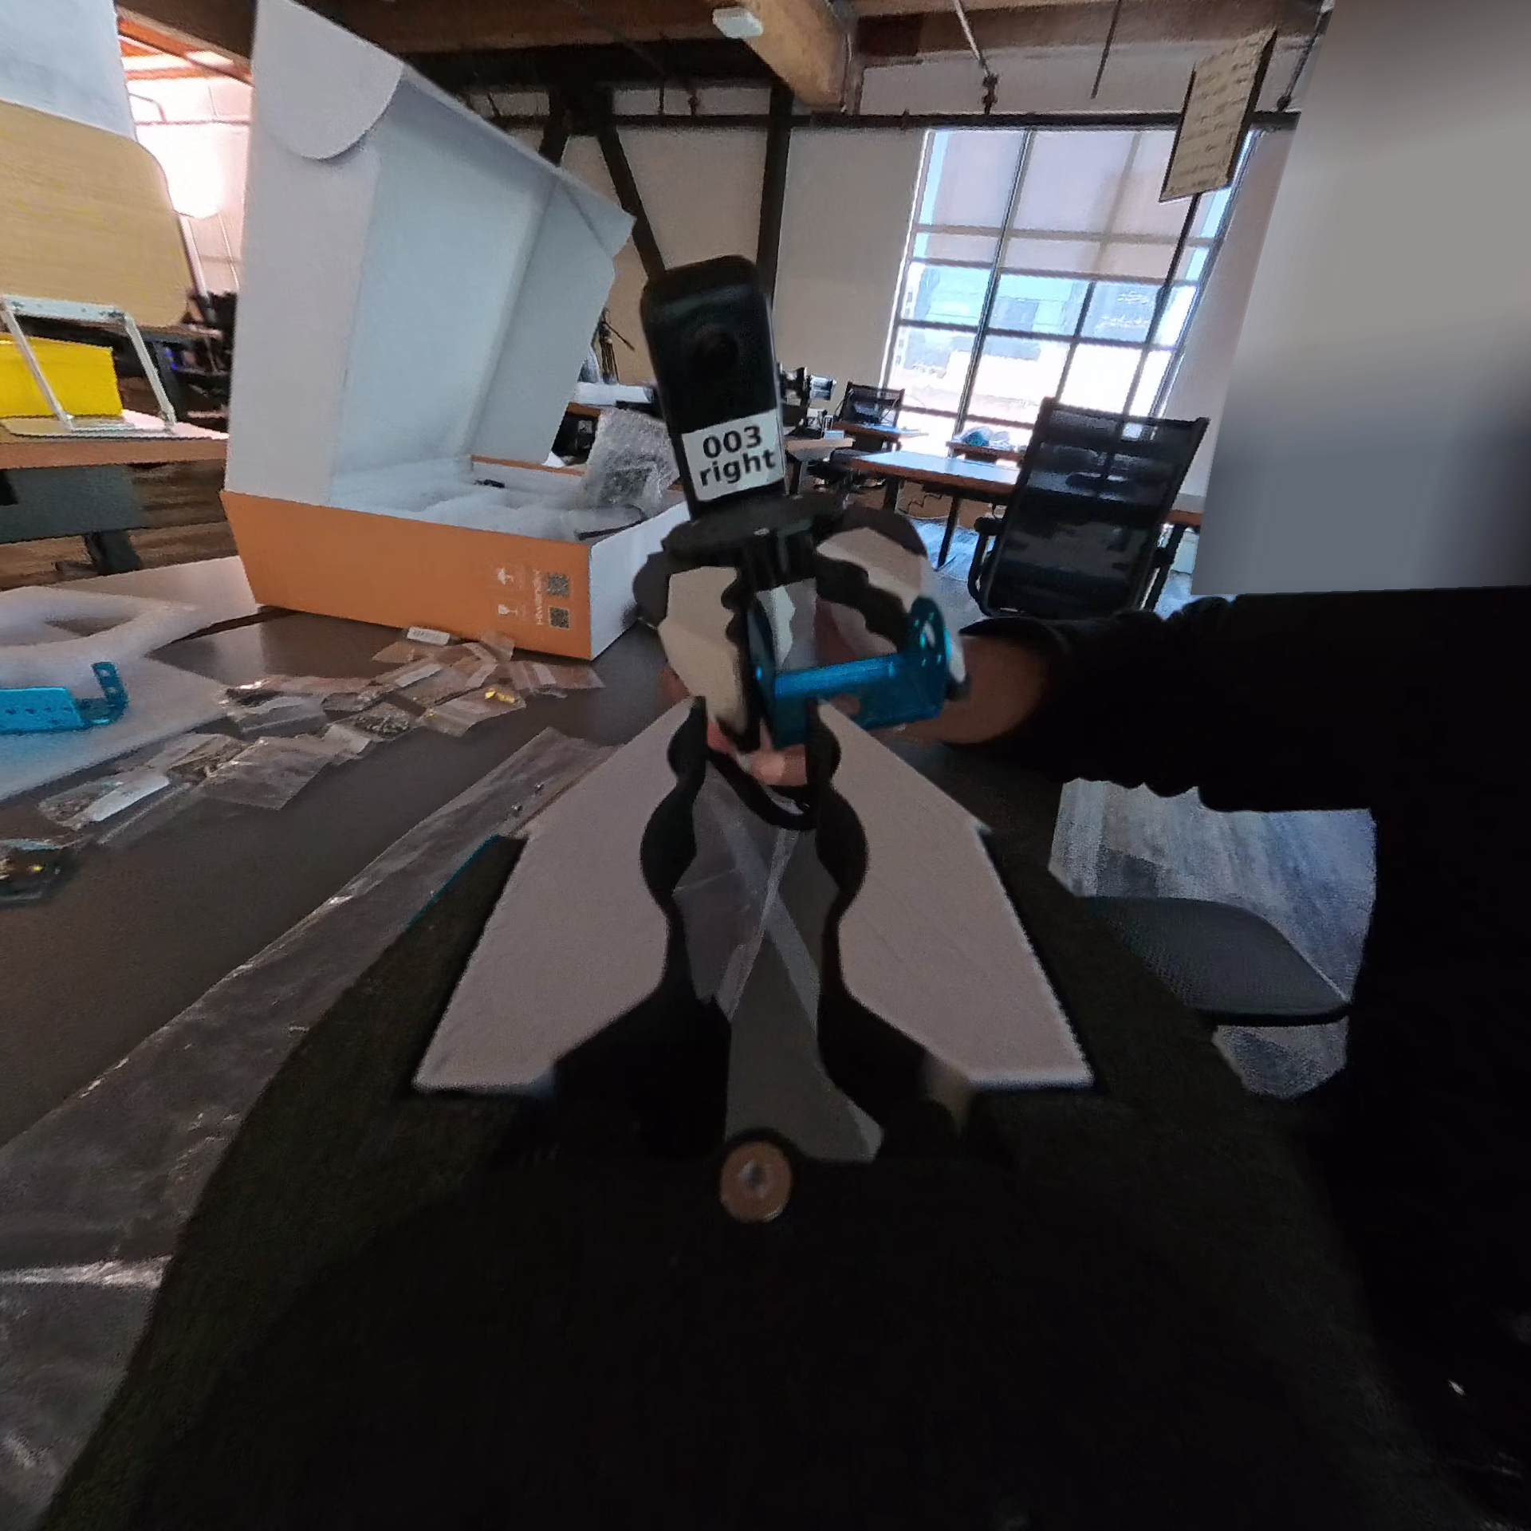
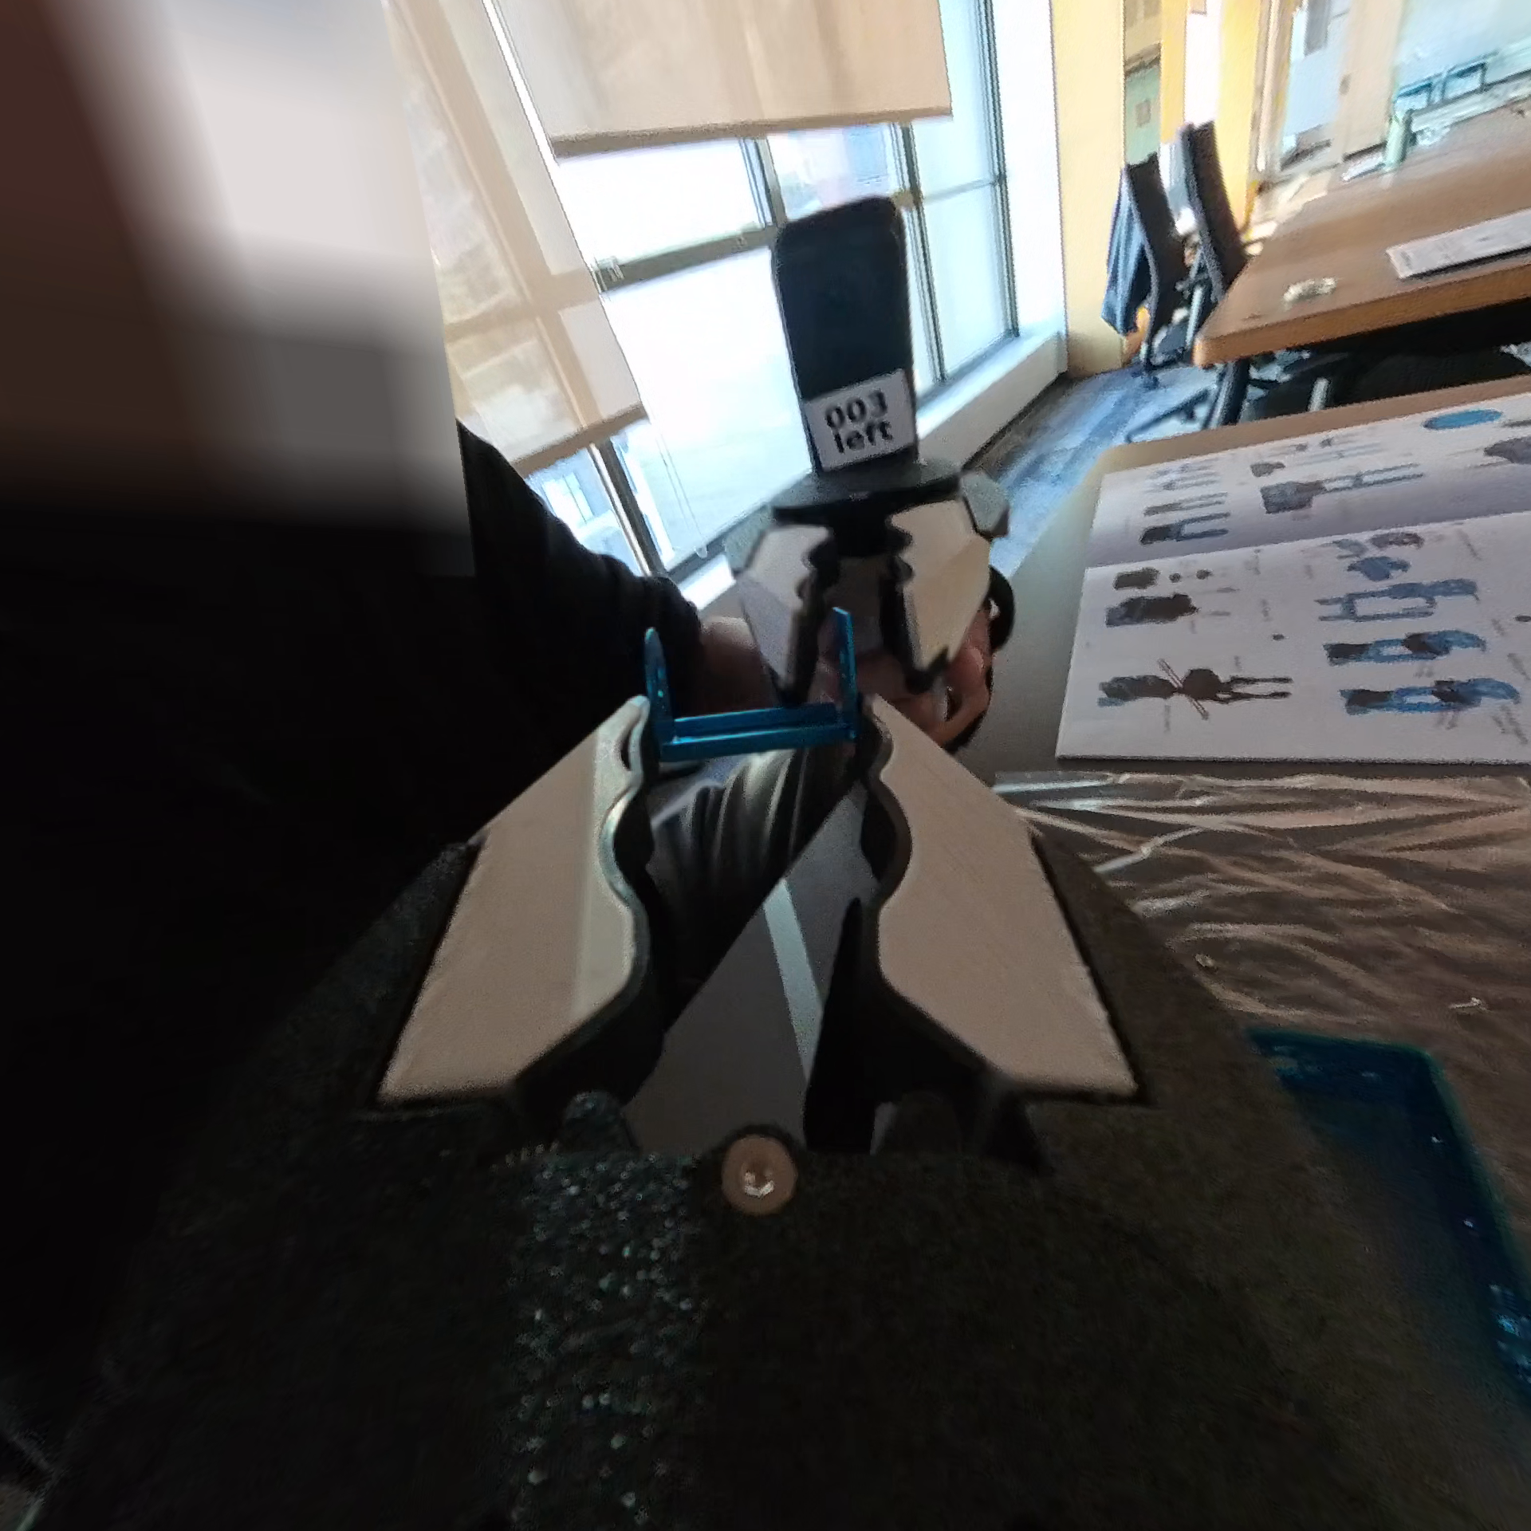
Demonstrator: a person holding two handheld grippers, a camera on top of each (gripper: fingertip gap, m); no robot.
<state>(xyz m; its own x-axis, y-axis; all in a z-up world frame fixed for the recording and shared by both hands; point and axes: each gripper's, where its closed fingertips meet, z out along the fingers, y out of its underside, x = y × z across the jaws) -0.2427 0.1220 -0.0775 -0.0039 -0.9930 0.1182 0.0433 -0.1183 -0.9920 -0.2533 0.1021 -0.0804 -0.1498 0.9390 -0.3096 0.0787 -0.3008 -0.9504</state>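
Note:
A blue U-shaped metal bracket (image 1: 862, 683) is held in the air above a dark table. My right gripper (image 2: 754, 712) is shut on the bracket (image 2: 746, 733), with one finger at each end of it. My left gripper (image 1: 758, 721) faces the right gripper (image 1: 828, 663) head-on. Its fingers stand on either side of one upright flange of the bracket, and a gap shows between them. The left gripper also shows in the right wrist view (image 2: 862, 671). Clear plastic shows in the gap between the left fingers. A hand in a dark sleeve (image 1: 1243, 696) holds the right gripper.
An open white and orange box (image 1: 398, 563) stands at the back left, with small bags of hardware (image 1: 348, 721) in front of it. A second blue bracket (image 1: 66, 704) lies on white foam. Printed sheets (image 2: 1292, 630) and a clear plastic sheet (image 2: 1243, 870) lie on the table. A black chair (image 1: 1085, 505) stands behind. The tips of both grippers are at nearly the same place.

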